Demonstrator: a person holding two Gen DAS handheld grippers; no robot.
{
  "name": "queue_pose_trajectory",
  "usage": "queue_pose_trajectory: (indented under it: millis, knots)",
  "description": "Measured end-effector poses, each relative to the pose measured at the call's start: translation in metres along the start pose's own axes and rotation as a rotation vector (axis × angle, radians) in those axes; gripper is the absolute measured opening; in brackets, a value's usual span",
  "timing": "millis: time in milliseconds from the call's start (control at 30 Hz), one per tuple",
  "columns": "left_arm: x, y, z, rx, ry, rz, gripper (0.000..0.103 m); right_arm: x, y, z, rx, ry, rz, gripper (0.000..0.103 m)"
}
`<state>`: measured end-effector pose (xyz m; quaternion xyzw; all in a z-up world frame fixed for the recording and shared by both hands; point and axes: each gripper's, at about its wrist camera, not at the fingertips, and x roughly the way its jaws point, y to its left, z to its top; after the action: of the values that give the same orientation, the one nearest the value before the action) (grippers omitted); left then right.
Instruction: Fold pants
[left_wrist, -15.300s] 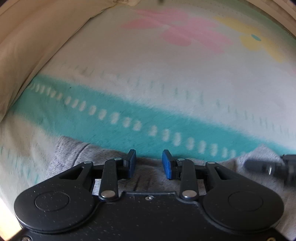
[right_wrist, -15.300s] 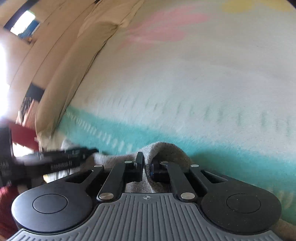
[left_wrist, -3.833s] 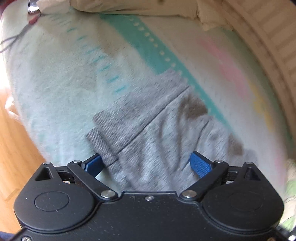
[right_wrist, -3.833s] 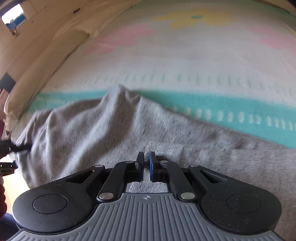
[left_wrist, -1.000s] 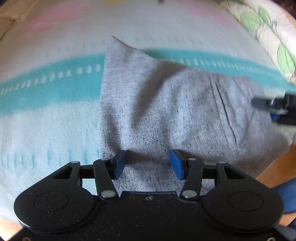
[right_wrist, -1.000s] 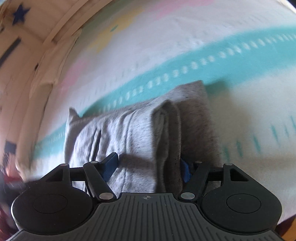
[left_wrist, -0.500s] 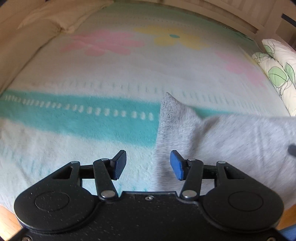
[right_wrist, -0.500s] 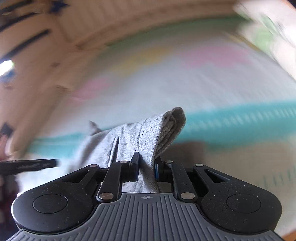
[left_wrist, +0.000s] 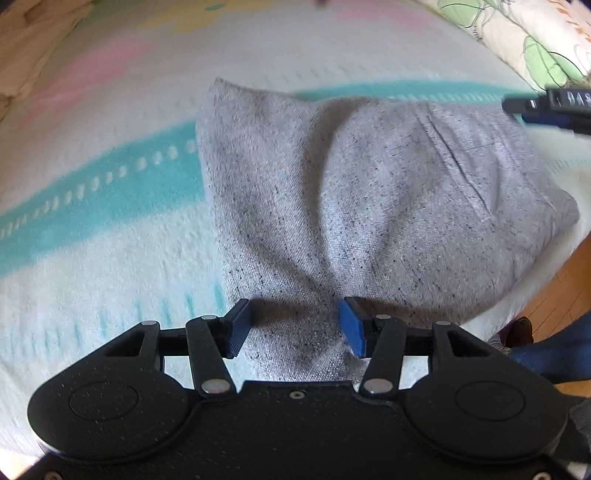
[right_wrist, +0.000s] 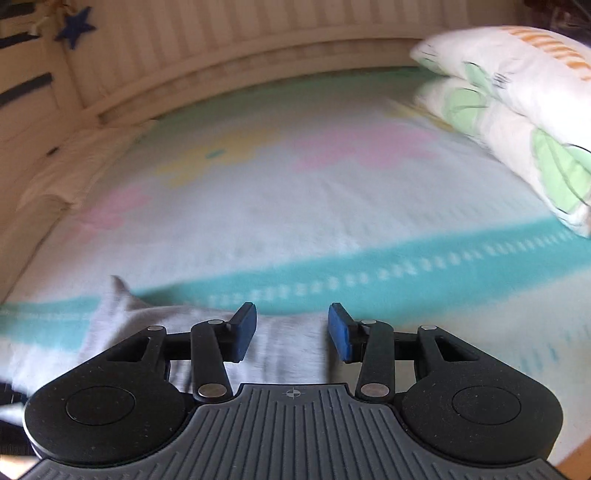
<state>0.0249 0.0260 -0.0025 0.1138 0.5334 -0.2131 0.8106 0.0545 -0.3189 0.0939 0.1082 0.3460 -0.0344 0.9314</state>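
The grey pants lie folded into a thick rectangle on the bed blanket. My left gripper is open just above the near edge of the bundle, with a blue pad on each side of the cloth and nothing held. My right gripper is open and empty over the pants, which show blurred below it. The tip of the right gripper also shows in the left wrist view, above the far right corner of the pants.
Leaf-print pillows lie at the right of the bed. A slatted wooden wall runs along the far side. The wooden floor shows past the bed's right edge. The blanket has a teal stripe.
My right gripper has opened and let go of the folded edge of the pants, which now lie flat. My left gripper has swung back over the bundle, still open.
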Motion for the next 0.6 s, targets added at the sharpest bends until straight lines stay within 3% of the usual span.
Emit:
queue_pose_trajectory:
  millis: [67,200,300,467,600]
  knots:
    - [-0.010,0.005,0.005,-0.032,-0.047,-0.004,0.057,0.006,0.011,-0.002,-0.034,0.005,0.030,0.042]
    - [-0.026,0.022,0.032,-0.136,-0.190,0.059,0.058,0.023,0.034,-0.007,-0.137,0.030,0.008,0.042]
    - [-0.019,0.031,0.060,-0.209,-0.240,0.037,0.060,0.038,0.044,-0.011,-0.174,0.070,0.012,0.042]
    - [0.010,0.033,0.083,-0.262,-0.243,0.094,0.060,0.050,0.062,-0.021,-0.281,0.097,-0.030,0.043]
    - [0.047,0.040,0.092,-0.298,-0.159,0.134,0.061,0.056,0.069,-0.027,-0.356,0.098,-0.053,0.045]
